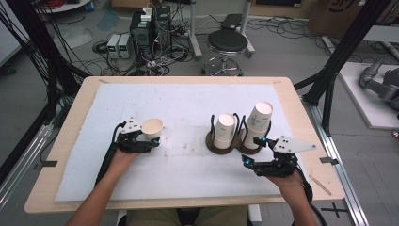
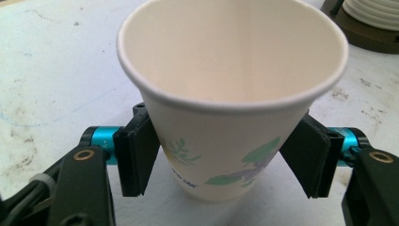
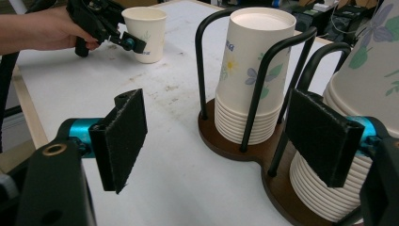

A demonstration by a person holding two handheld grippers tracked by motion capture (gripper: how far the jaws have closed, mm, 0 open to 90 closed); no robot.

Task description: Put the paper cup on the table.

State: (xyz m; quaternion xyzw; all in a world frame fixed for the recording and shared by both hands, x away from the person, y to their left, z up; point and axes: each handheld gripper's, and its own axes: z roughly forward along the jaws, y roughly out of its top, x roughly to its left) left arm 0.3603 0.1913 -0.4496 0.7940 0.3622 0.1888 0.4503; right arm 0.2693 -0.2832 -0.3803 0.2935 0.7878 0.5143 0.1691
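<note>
At the left of the white mat (image 1: 188,103), the left gripper (image 1: 146,143) has its two black pads against the sides of a single paper cup (image 1: 152,128), which stands upright with its mouth open. In the left gripper view the cup (image 2: 221,117) sits squarely between the pads (image 2: 136,155), each touching its wall below the rim; its base is partly cut off behind the jaws, so whether it rests on the mat or hangs just clear is hard to tell. The left hand (image 1: 123,157) comes in from the bottom edge.

Further right stands a dark wooden cup holder (image 1: 221,147) with black wire hoops, carrying two stacks of upside-down cups — the left stack (image 1: 225,129) shorter, the right stack (image 1: 259,123) taller. In the right gripper view the right stack (image 3: 367,94) is cut off by the frame's edge, and its lower cups are partly hidden behind the near pad.

The right gripper (image 1: 256,151) hovers just in front of the holder with its jaws spread wide and nothing between them — its pads (image 3: 124,136) stand well apart. The right hand (image 1: 289,179) holds it from below.
</note>
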